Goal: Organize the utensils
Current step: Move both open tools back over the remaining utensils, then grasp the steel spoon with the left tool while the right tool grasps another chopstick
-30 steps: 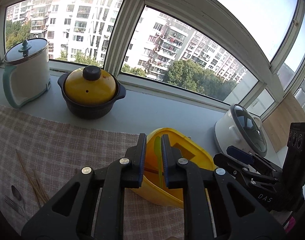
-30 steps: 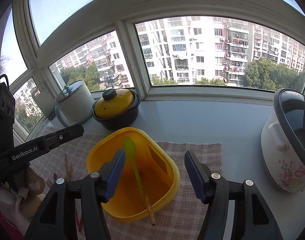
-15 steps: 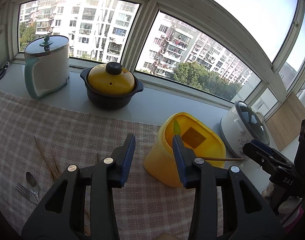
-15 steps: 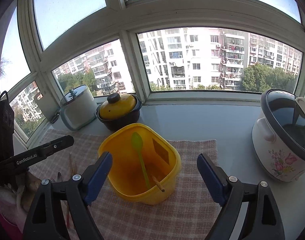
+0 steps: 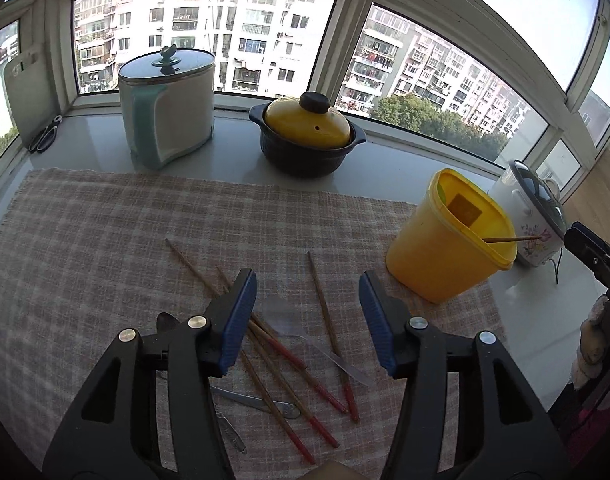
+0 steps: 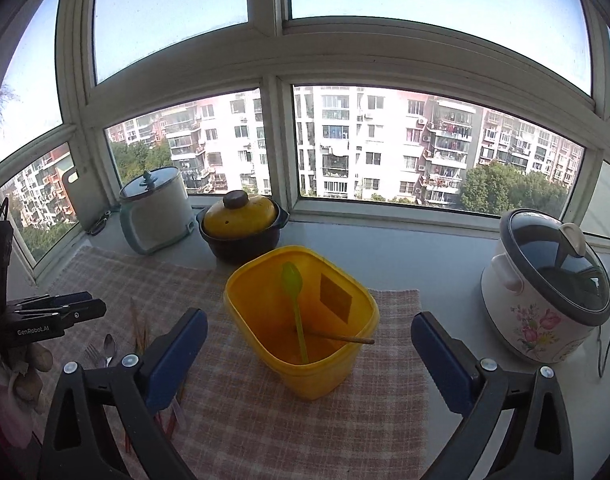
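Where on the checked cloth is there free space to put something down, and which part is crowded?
Free: the checked cloth between the white pot and the chopsticks; also the cloth's near right corner beside the yellow container. Crowded: the chopsticks, spoon and other cutlery heaped under the open left gripper.

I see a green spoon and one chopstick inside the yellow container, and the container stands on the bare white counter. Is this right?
Not quite. The yellow container stands on the checked cloth, not on the bare counter; the right wrist view shows the cloth under it on all sides. The rest holds: the green spoon and one chopstick are inside it.
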{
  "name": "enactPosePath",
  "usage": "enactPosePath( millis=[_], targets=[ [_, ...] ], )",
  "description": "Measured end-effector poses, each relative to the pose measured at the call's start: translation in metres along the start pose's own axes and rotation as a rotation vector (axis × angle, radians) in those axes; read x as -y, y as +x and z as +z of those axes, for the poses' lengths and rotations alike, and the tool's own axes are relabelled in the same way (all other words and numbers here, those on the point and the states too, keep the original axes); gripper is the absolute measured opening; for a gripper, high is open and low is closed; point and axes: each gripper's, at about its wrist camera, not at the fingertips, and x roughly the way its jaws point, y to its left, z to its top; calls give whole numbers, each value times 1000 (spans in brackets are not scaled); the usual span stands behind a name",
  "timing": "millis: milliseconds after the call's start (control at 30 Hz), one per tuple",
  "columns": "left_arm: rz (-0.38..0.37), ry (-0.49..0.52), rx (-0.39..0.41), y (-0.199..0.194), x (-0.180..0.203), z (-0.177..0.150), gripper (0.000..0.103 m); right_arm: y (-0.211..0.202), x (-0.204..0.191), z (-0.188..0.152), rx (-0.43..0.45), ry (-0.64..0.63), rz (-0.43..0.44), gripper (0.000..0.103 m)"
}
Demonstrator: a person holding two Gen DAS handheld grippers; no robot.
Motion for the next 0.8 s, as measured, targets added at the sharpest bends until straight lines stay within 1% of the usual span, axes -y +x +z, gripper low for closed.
enactPosePath(
  millis=[100,200,333,400,467,533,600,667,733,800],
  targets=[
    [30,-29,15,-9,-27,-9,55,-2,-17,-3,-7,-14,45,103],
    [36,-84,18,-16,-54,-18,55,1,-36,-7,-20,-50,85,103],
    [93,-74,16,-21,-73,-30,55,11,-62,-12,-38,-106,130,103],
    [109,-72,8,-23,-78,-36,55,19,-71,-15,-47,-116,145,103],
    [112,-82,-17,-22,-84,-41,55,28,-79,-18,-58,-122,165,103],
    [133,-109,-47,-18,-91,-47,55,39,-86,-22,-75,-128,188,103],
    [144,-156,-79,-11,-101,-53,54,49,-93,-24,-105,-136,206,103],
    [132,-203,-114,-4,-109,-60,54,60,-99,-29,-142,-153,234,102],
    [96,-234,-148,2,-113,-69,47,71,-103,-32,-191,-171,251,99],
    [65,-262,-178,9,-114,-78,36,82,-108,-37,-235,-188,257,97]
  ],
)
